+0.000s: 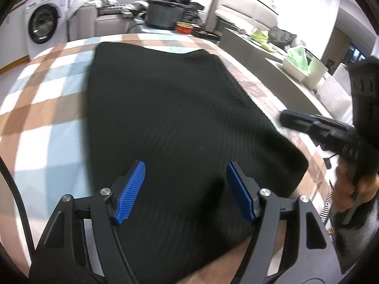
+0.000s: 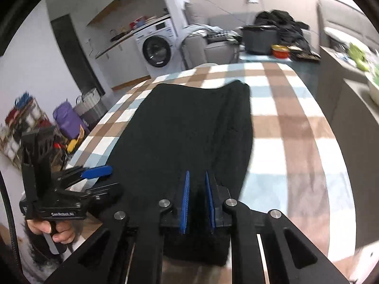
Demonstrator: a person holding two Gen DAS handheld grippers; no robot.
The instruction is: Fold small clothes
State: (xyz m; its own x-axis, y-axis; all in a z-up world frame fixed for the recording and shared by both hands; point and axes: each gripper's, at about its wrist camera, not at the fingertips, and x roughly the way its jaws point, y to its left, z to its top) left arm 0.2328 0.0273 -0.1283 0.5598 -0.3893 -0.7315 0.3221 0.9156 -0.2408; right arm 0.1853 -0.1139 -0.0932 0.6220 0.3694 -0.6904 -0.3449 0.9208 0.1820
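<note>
Blue ribbed pads of the left gripper (image 1: 186, 190) sit closest in the left wrist view, standing well apart with nothing pinched between them; they hover over the near end of the black ribbed garment (image 1: 170, 118), which lies spread flat on the checked tablecloth (image 1: 47, 99), probably laid out smooth so a fold can be made cleanly. From the right wrist view the right gripper (image 2: 197, 200) has its pads nearly together, only a thin slot showing, and dark cloth fills that slot, so it seems to have the garment's near hem; whether the pads truly press the fabric I cannot say for sure. That grip, I judge, is there to lift the near edge toward twelve o'clock for the fold, while the left one waits wide for its own corner. Away at twelve o'clock in the left wrist view stands a dark bin (image 1: 165, 15) with black clothing heaped just behind it; what the bin itself holds cannot be seen. Beside it, toward one o'clock, is a small red bowl (image 1: 184, 27), its contents unclear. At two o'clock a white tub (image 1: 297, 69) carries something pale green.
</note>
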